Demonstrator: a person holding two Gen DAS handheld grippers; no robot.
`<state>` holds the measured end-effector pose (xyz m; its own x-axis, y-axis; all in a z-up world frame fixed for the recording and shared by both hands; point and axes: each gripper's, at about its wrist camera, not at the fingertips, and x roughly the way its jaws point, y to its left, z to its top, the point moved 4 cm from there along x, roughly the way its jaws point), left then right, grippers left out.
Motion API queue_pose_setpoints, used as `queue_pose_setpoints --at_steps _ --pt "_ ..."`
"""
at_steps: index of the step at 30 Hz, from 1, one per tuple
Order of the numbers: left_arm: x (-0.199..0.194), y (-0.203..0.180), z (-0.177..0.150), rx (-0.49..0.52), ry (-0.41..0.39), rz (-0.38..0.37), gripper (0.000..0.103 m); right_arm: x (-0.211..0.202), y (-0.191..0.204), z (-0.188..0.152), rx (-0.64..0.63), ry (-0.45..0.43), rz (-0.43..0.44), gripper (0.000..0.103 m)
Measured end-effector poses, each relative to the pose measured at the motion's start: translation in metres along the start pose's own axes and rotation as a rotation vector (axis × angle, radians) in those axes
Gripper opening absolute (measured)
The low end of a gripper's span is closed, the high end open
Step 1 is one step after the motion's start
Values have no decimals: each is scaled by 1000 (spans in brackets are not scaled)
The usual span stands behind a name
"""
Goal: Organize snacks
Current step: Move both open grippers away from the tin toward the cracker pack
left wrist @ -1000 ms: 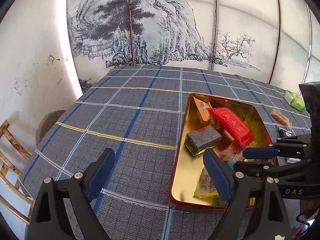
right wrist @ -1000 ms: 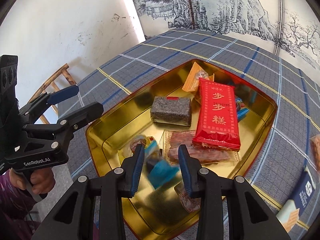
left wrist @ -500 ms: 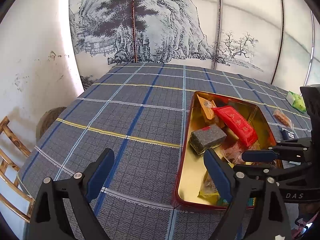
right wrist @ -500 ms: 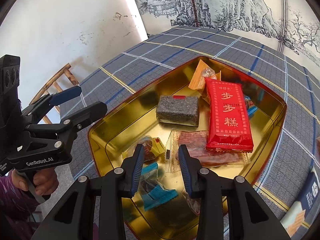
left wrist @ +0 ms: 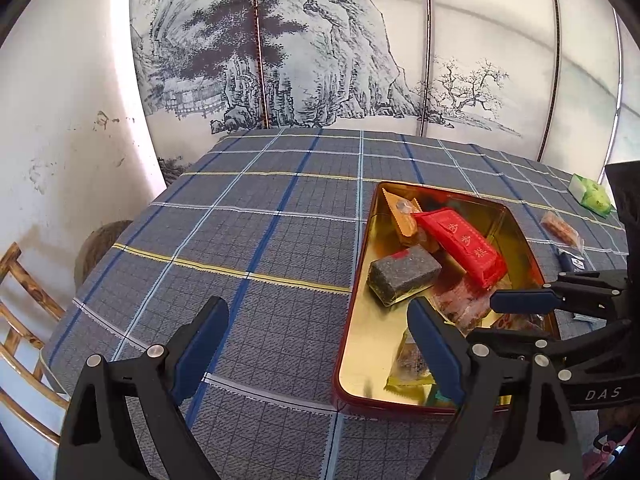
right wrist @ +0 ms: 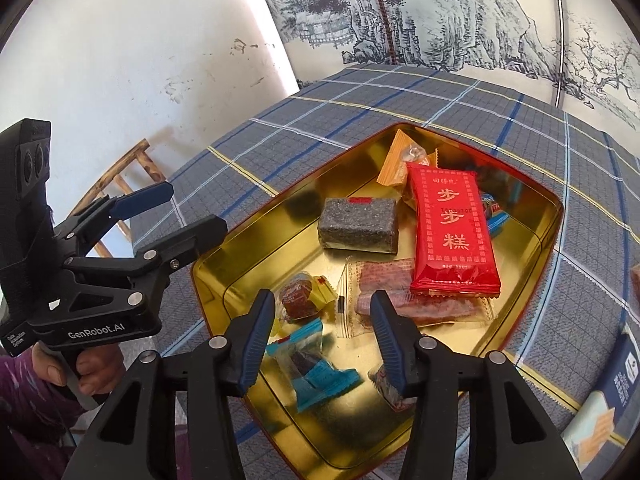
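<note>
- Gold-lined tin tray (right wrist: 536,240) with a red rim sits on the grey plaid tablecloth (left wrist: 240,240); most snacks already lie inside it.
- Inside the tray, right wrist view: red packet with gold characters (right wrist: 450,232) toward 1 o'clock, dark grey speckled bar (right wrist: 358,226) at 12, clear-wrapped reddish slab (right wrist: 400,296) partly under the red packet, orange sachet (right wrist: 400,158) at the far wall.
- At the near end: a dark candy in yellow wrap (right wrist: 304,300) and a teal-wrapped piece (right wrist: 316,364).
- Right gripper (right wrist: 322,340) hangs over that near end, jaws apart with nothing between them; the teal piece lies just below the left pad.
- Left gripper (left wrist: 316,352) hovers off the tray's left rim at about 9 o'clock from it, jaws spread wide, holding nothing.
- Outside the tray, left wrist view: green packet (left wrist: 592,196) at 2 o'clock, clear-wrapped brown snack (left wrist: 560,230) nearer, small dark blue packet (left wrist: 570,262) by the right rim.
- Judgement: the drop into the tray looks finished; the step in hand is to go for one of the three strays.
- To do it well: lift the right gripper clear of the rim before swinging toward 3 o'clock, so no wrapper snags and the tin does not slide.
- Take the nearest stray first, across its short width; flat film packets skid on cloth, so press down lightly before closing.
- The left gripper could steady the tray's left wall if it shifts.
</note>
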<state>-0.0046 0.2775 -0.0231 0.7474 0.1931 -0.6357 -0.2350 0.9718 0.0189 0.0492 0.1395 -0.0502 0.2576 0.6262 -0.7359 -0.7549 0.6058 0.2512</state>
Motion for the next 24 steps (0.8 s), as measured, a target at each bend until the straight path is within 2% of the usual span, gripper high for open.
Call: queue_pose_setpoints --at_steps 12,19,24 --pt "-10 -18 3 48 -8 3 90 -37 -26 -18 87 -85 -14 66" --pt "-16 -32 5 87 -15 3 92 -79 -59 -32 166 -191 -9 72" --pt "-20 -44 6 116 -19 1 92 -109 -99 -51 238 -231 -99 74"
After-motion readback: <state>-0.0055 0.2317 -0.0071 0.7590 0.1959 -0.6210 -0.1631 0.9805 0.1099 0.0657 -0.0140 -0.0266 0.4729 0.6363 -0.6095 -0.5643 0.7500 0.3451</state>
